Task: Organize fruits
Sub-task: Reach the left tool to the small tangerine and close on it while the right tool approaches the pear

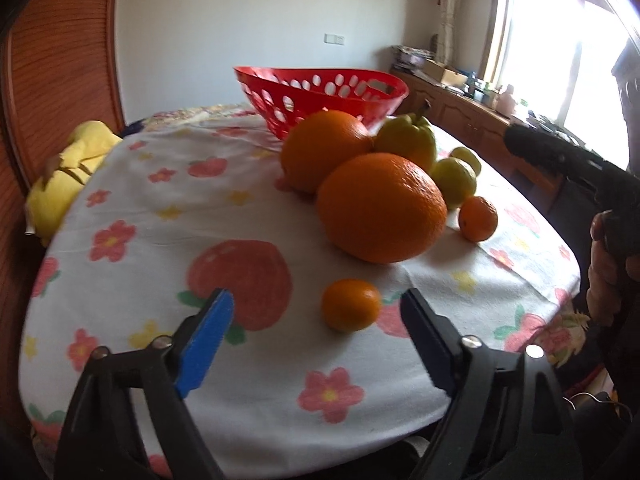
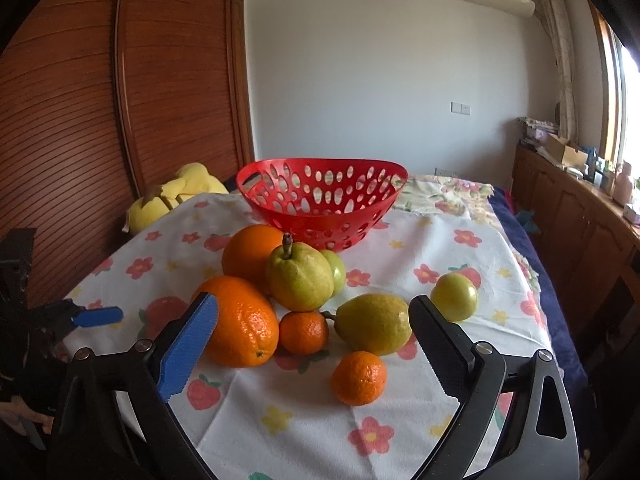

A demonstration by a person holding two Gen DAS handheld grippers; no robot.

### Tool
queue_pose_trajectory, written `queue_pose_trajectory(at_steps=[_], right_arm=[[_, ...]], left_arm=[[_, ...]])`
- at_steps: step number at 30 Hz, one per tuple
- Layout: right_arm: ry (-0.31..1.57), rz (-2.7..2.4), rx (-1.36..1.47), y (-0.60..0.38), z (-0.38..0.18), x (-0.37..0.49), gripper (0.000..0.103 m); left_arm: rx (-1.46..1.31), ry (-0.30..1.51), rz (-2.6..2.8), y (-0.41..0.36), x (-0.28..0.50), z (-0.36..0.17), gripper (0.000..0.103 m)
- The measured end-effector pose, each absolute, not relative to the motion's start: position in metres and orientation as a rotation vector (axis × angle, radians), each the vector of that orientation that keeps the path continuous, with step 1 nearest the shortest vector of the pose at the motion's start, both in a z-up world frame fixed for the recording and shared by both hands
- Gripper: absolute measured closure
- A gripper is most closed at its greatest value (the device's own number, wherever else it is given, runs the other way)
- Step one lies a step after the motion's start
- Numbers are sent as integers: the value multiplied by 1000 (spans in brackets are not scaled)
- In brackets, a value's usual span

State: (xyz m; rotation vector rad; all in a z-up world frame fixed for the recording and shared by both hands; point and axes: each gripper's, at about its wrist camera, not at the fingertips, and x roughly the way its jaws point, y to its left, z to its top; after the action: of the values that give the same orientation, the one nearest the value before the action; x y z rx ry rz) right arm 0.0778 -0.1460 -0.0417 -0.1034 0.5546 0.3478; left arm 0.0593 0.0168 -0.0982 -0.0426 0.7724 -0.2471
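My left gripper [image 1: 316, 308] hangs low over the white cloth printed with pink flowers and strawberries [image 1: 160, 216], its jaws spread apart and grasping nothing. A small round orange mandarin [image 1: 351, 305] sits on the cloth between the two tips, nearer the black finger on the right, and neither pad touches it. Just beyond it lies a large orange with dimpled skin [image 1: 382, 208], and behind that a second large orange [image 1: 324, 150] touches a yellow-green pear with a brown stem [image 1: 408, 140].

My right gripper [image 2: 314, 320] is also released, with its blue-padded finger [image 2: 188, 344] in front of the near large orange and its black finger [image 2: 436, 340] off to the right. Ahead of that gap lie another small mandarin [image 2: 303, 332], a pear lying on its side [image 2: 374, 323] just beside it, and a third mandarin [image 2: 358, 378] closest to me. A round yellow-green apple [image 2: 454, 297] sits apart at the right, and what I take to be another pale green apple [image 2: 337, 271] peeks out behind the upright pear, though most of it is hidden.

The red plastic basket with oval holes [image 2: 320, 200] stands on the far side of the fruit pile, and no fruit shows through its holes. A yellow plush toy [image 2: 172, 196] lies at the cloth's far left edge.
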Motion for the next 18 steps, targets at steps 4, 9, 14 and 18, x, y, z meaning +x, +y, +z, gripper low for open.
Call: queue_pose_trajectory(at_steps=[4,9,14,18], right_arm=[[560,355,-104,-146,-42,81,7],[568,375,-113,-145,-44,87,13],[588,401,-105,-141,-48,99,20],[607,421,-120,-135,-51,110,22]], left_arm=[[-31,794,-272,9,67,-104,28],[-57,829,-315,8,74,-111,46],[-73,847,-328,8,78,-118,62],[-69,842,-333,7,78,-119,69]])
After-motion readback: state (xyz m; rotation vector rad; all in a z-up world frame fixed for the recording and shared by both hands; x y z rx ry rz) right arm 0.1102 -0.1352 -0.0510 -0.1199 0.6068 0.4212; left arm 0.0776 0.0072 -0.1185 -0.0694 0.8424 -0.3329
